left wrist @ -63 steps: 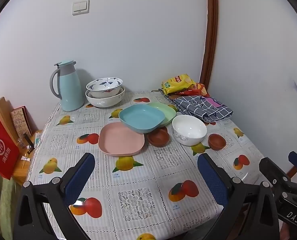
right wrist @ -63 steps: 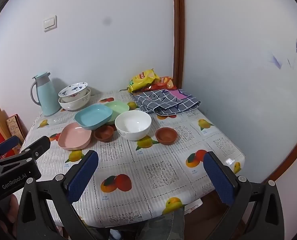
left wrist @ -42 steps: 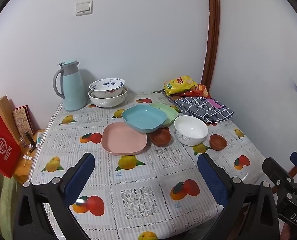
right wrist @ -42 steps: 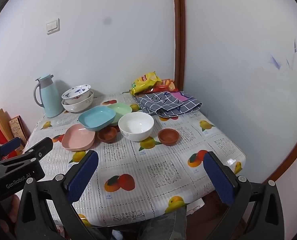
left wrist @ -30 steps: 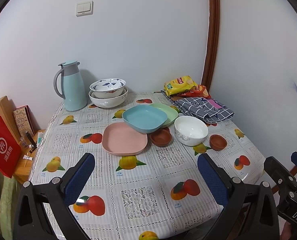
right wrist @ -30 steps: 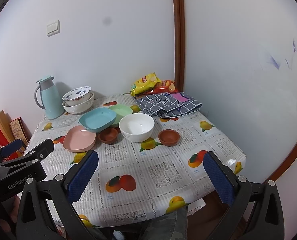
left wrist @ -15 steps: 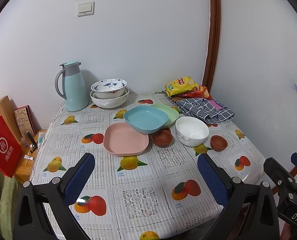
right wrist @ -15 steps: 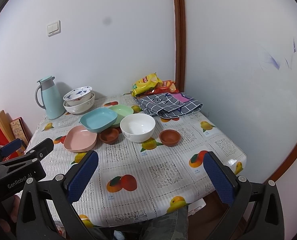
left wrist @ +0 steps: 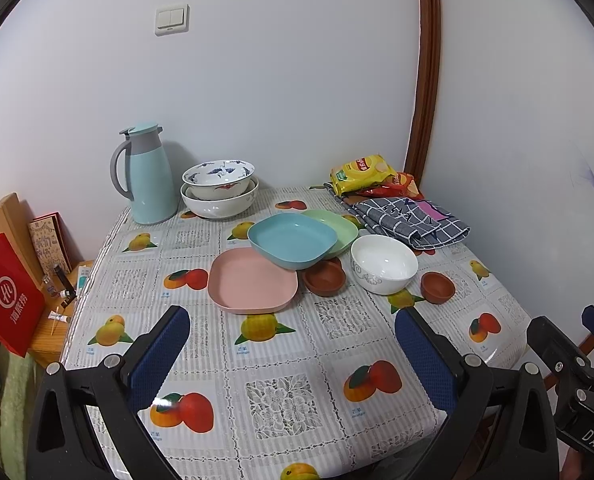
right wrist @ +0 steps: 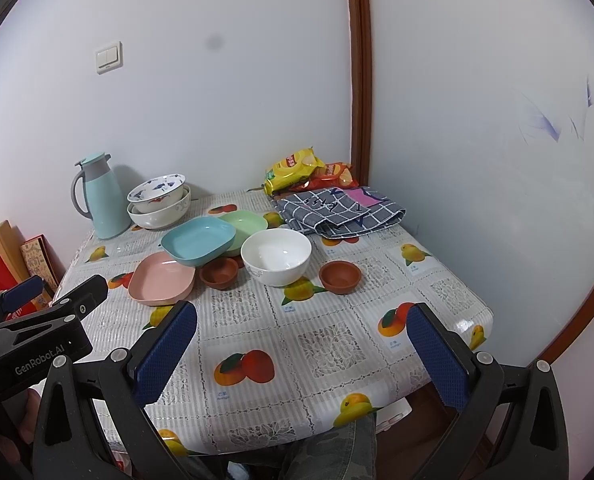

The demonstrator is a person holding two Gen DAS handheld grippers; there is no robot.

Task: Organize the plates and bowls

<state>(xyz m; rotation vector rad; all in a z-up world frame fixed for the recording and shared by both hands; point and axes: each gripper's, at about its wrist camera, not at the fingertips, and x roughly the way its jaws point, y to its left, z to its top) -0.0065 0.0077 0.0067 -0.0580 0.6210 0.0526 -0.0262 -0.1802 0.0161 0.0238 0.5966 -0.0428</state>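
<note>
On the fruit-print tablecloth (left wrist: 281,396) lies a pink plate (left wrist: 253,280). Behind it a blue plate (left wrist: 293,240) leans on a green plate (left wrist: 337,226). A white bowl (left wrist: 383,262) stands to their right between two small brown bowls (left wrist: 324,278) (left wrist: 438,287). Two patterned bowls (left wrist: 219,188) are stacked at the back. My left gripper (left wrist: 293,354) hangs open over the near table edge, holding nothing. My right gripper (right wrist: 303,346) is open and empty too, near the front edge; its view shows the white bowl (right wrist: 276,256) and pink plate (right wrist: 161,278).
A light-blue thermos jug (left wrist: 147,176) stands at the back left. Snack bags (left wrist: 371,174) and a checked cloth (left wrist: 409,222) fill the back right corner. A red paper bag (left wrist: 5,300) and a wooden stand sit left of the table. Walls close in behind and right.
Both views have pulled back and risen slightly, so the dishes look a little farther off. Nothing on the table has moved and both grippers stay open.
</note>
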